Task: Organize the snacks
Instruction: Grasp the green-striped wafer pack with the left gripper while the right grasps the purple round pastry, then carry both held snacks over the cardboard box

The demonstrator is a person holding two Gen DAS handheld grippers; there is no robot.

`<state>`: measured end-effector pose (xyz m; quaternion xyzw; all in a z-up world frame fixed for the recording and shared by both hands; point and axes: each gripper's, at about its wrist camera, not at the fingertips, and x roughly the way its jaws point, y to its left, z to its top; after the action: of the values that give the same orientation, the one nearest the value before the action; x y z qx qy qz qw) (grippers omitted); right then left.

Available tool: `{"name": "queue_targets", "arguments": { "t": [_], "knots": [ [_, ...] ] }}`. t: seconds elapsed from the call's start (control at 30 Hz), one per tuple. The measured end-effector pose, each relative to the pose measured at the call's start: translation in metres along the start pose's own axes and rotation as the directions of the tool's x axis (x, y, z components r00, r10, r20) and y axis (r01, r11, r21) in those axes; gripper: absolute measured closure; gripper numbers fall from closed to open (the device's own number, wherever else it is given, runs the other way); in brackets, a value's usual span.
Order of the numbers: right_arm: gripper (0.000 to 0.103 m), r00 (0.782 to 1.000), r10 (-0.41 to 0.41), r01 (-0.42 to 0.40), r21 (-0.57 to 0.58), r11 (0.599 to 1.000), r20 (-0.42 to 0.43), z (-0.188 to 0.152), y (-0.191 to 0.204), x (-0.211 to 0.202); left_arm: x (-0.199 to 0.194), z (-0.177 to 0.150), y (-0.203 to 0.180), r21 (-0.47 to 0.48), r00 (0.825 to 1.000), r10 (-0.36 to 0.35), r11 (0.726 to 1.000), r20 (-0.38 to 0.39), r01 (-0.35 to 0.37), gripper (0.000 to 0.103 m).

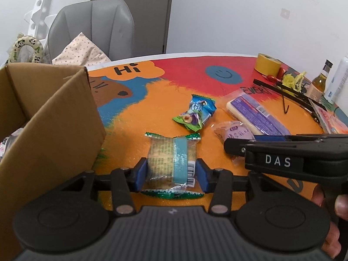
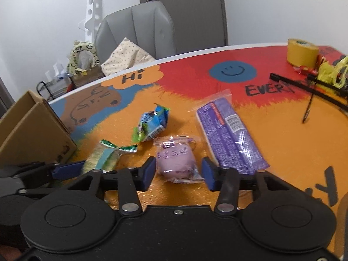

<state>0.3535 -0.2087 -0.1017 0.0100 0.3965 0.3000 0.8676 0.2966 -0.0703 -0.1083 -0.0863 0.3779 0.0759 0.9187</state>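
Bright orange, red and blue print covers the table (image 1: 165,100), with a grey chair and a plain white wall behind it.

From the left wrist, the left gripper (image 1: 171,171) straddles a flat square cracker pack (image 1: 169,158) in crinkly clear film with green sawtooth ends. Its blue pads seem to touch the pack's sides, so I'd call it a light grip. An open cardboard box (image 1: 50,117) stands just to the left, stiff and matte. This looks like the pick-up step; next I'd expect a lift and a short carry over the box wall. Farther back lie a glossy blue-green candy bag (image 1: 195,114) and a long purple wafer pack (image 1: 256,114).

From the right wrist, the right gripper (image 2: 177,174) brackets a round, soft-looking purple bun (image 2: 176,159) in slippery clear wrap. Its left pad touches the wrap while the right stands slightly off, so it isn't gripping yet. It needs a gentle squeeze, since the bun would squash easily.
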Motion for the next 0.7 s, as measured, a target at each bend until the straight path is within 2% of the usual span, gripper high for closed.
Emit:
{"name": "queue_targets", "arguments": {
  "t": [0.23, 0.7],
  "knots": [
    [0.070, 1.000, -0.001, 0.001, 0.040, 0.999, 0.001, -0.013, -0.002, -0.016, -0.010, -0.007, 0.000, 0.002, 0.999, -0.041, 0.999, -0.012, 0.041, 0.057],
    [0.072, 0.997, -0.029, 0.019, 0.132, 0.991, 0.073, -0.038, 0.005, -0.064, -0.059, -0.017, 0.003, 0.023, 0.993, -0.111, 0.994, 0.028, 0.111, 0.057]
  ]
}}
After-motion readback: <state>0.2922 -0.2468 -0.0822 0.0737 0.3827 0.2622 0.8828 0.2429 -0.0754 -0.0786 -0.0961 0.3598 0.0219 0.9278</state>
